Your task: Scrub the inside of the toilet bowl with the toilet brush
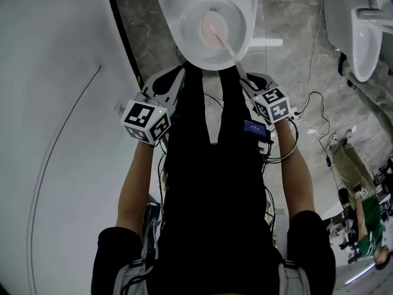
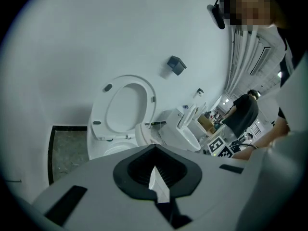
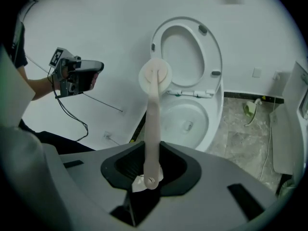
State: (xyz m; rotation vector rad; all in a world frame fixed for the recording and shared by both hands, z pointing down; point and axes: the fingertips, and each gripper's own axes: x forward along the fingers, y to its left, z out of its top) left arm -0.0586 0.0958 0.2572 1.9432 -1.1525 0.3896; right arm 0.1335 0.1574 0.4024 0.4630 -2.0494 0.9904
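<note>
The toilet brush (image 3: 152, 124) was pale pinkish-beige plastic, a long slim handle ending in a round flat head. The right hand-held gripper (image 3: 150, 179) had its jaws clamped on the butt end of the handle, and the head reached over the open white ceramic toilet bowl (image 3: 217, 121). The head view placed the brush (image 1: 222, 39) inside the bowl (image 1: 174, 17), though whether it touched the porcelain could not be told. The right gripper view alone showed the raised white seat (image 3: 214, 57) leaning on the wall. The left hand-held gripper (image 2: 158, 186), jaws together on nothing, was held just left of the bowl. Its view alone showed a second white toilet (image 2: 188, 131) and a small dark wall box (image 2: 176, 65). From above, the person's black-clad torso (image 1: 215, 183) hid the bowl's near edge, and cables (image 1: 314, 106) trailed over the grey marble floor (image 1: 288, 17).
</note>
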